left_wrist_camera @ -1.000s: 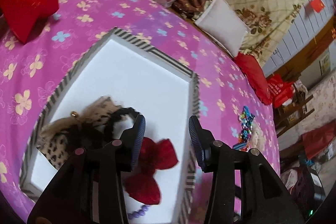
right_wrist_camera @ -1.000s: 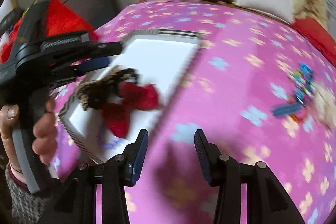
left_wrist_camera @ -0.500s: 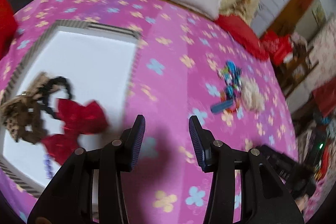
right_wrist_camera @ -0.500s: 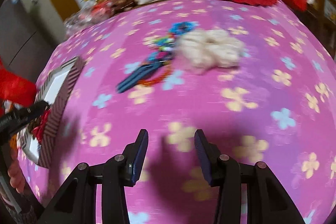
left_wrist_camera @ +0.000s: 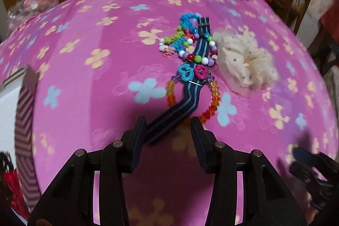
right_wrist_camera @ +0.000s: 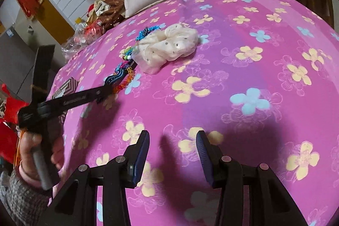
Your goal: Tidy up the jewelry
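My left gripper hangs with its fingers wide apart and nothing held; the near end of the striped band lies on the pink cloth just ahead, between the fingertips. My right gripper is equally spread and empty, well back from the pile, over bare cloth.

Straight ahead of the left gripper the band runs away under a tangle of bead bracelets, with an orange bead loop around its middle and a cream scrunchie touching the heap on the right.

I judge the band light, limp and flat, so pinching its free near end should work, though lifting it may drag the bracelets lying across it. The beads look hard, smooth and likely to slip or roll; the scrunchie is soft and easy to squeeze anywhere.

The striped box sits to the left at the frame edge; a red item shows at its lower corner, too cut off to name.
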Tool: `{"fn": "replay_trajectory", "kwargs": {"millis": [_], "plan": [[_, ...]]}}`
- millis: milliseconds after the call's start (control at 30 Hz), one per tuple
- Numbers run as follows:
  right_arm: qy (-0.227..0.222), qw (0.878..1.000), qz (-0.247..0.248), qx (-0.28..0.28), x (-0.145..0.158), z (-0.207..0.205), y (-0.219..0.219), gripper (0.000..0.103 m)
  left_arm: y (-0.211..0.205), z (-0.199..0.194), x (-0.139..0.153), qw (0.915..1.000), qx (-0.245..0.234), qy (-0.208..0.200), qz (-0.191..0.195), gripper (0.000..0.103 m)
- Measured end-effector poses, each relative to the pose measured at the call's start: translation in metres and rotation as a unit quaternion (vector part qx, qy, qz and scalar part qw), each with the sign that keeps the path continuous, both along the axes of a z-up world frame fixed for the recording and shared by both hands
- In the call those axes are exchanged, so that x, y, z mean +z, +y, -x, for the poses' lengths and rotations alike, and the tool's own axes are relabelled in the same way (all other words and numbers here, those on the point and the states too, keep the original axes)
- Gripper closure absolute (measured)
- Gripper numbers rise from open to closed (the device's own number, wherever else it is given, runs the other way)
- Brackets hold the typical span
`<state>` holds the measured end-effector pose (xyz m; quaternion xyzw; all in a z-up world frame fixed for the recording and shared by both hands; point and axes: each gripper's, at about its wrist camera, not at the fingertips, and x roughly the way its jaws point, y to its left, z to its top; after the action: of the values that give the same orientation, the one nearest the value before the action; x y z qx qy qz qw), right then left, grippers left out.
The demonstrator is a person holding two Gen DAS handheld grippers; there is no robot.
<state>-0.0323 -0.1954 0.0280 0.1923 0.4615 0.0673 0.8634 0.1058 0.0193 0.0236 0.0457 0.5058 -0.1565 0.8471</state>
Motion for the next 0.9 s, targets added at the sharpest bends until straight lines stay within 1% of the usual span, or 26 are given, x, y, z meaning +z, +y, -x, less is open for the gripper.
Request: {"fn": "replay_trajectory", "kwargs": {"millis": [67,100,133,167,200,267,300,433,467,600,700,733,767,900], "plan": [[-0.005,1.0,-0.002,-0.001,0.0,0.001,-0.005,0.059,-0.005,-0.003,0.0,1.0,-0.002,-0.003,-0.003,0.057],[-0.006,1.0,-0.005,-0.002,0.0,0.001,-0.006,0.059,-0.007,-0.005,0.0,1.0,-0.005,-0.001,-0.005,0.061],[-0.008,1.0,-0.007,-0.004,0.0,0.002,-0.008,0.059,-0.009,-0.005,-0.002,0.9999,-0.009,0.005,-0.004,0.07],[-0.008,1.0,-0.008,-0.006,-0.001,0.002,-0.009,0.059,-0.008,-0.005,-0.002,0.9997,-0.013,0.016,0.013,0.084],[-0.008,1.0,-0.008,-0.008,-0.001,0.002,-0.009,0.059,-0.008,-0.004,-0.002,0.9995,-0.012,0.023,0.016,0.086],[-0.006,1.0,-0.007,-0.011,-0.002,0.004,-0.01,0.059,-0.011,0.002,-0.001,0.9996,-0.009,0.023,0.009,0.087],[-0.006,1.0,-0.005,-0.011,-0.001,0.006,-0.01,0.059,-0.009,0.007,0.0,0.9995,-0.01,0.026,0.012,0.087],[-0.005,1.0,0.008,-0.005,0.002,0.01,-0.007,0.059,0.015,0.042,0.004,0.9979,-0.005,0.043,0.049,0.087],[-0.005,1.0,0.009,-0.003,0.003,0.011,-0.005,0.059,0.026,0.058,0.006,0.9975,-0.004,0.044,0.056,0.087],[0.005,1.0,0.013,0.017,0.005,0.01,0.015,0.059,0.053,0.103,0.001,0.9961,-0.007,0.053,0.07,0.087],[0.011,0.999,0.019,0.038,0.006,0.008,0.037,0.059,0.067,0.124,0.0,0.9956,-0.018,0.048,0.078,0.086],[0.012,0.999,0.022,0.045,0.007,0.006,0.045,0.059,0.071,0.127,0.0,0.995,-0.021,0.046,0.086,0.085],[0.013,0.998,0.024,0.05,0.008,0.005,0.052,0.059,0.079,0.131,0.002,0.9935,-0.023,0.041,0.103,0.085],[0.015,0.997,0.041,0.065,0.013,-0.003,0.079,0.059,0.098,0.131,0.007,0.9885,-0.018,0.035,0.146,0.078]]}}
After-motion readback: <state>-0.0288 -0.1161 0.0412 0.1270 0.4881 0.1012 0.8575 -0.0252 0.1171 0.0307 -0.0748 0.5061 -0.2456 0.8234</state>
